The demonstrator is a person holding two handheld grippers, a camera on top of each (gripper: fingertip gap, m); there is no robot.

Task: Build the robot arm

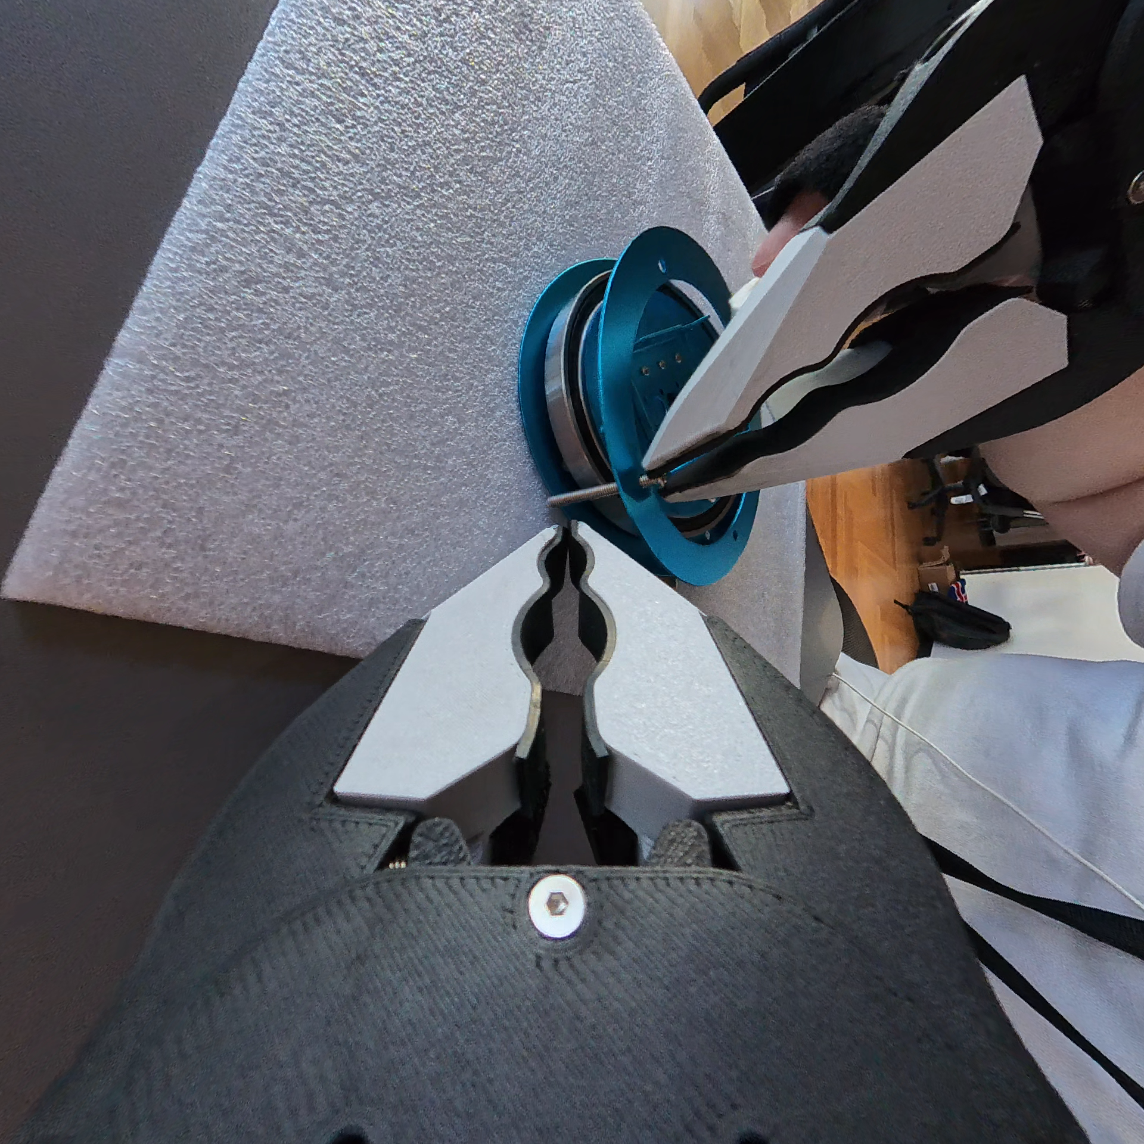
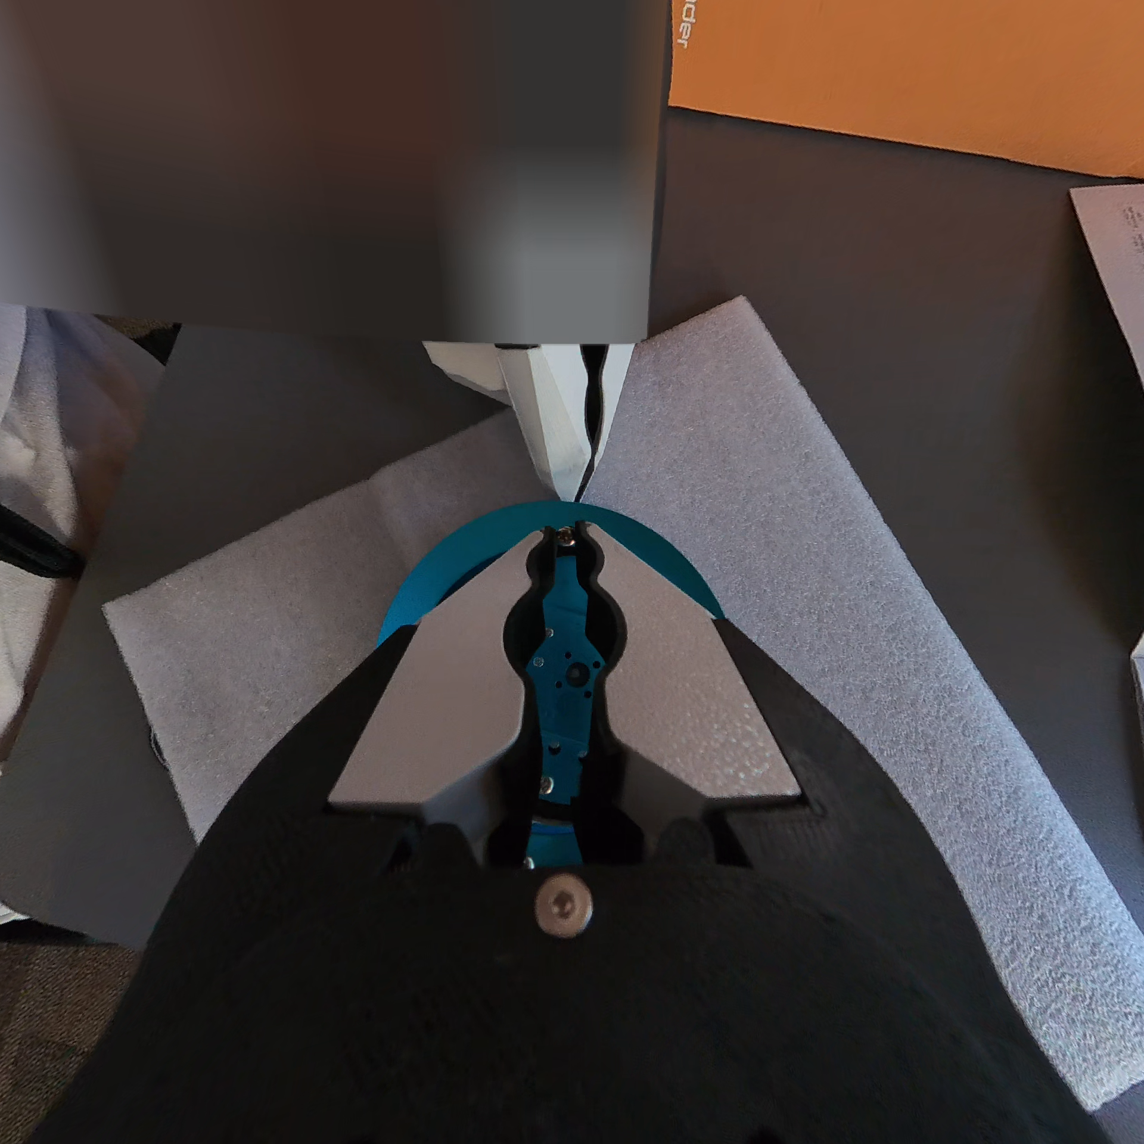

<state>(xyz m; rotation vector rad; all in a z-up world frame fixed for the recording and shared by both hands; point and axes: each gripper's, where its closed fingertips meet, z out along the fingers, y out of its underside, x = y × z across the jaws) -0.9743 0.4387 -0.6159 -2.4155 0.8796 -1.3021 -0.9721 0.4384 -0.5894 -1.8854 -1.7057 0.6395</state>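
A round blue metal assembly (image 1: 622, 384) with two flanges and a silver ring (image 1: 559, 384) between them lies on a white foam sheet (image 1: 309, 309). My right gripper (image 1: 656, 483) is shut on the head of a long thin screw (image 1: 585, 493) that passes through a hole in the upper flange. In the right wrist view the screw head (image 2: 564, 537) sits between my right gripper's tips (image 2: 564, 531), over the blue assembly (image 2: 656, 545). My left gripper (image 1: 568, 529) is shut and empty, its tips at the lower flange's edge by the screw's end; it also shows in the right wrist view (image 2: 579, 492).
The foam sheet (image 2: 805, 526) lies on a dark table (image 2: 866, 247). An orange box (image 2: 928, 62) and a white card (image 2: 1114, 266) are at the back right. A person in white clothing (image 1: 990, 805) sits by the table edge, with wooden floor (image 1: 866, 557) beyond. Left and right tips are no more than a few centimetres apart.
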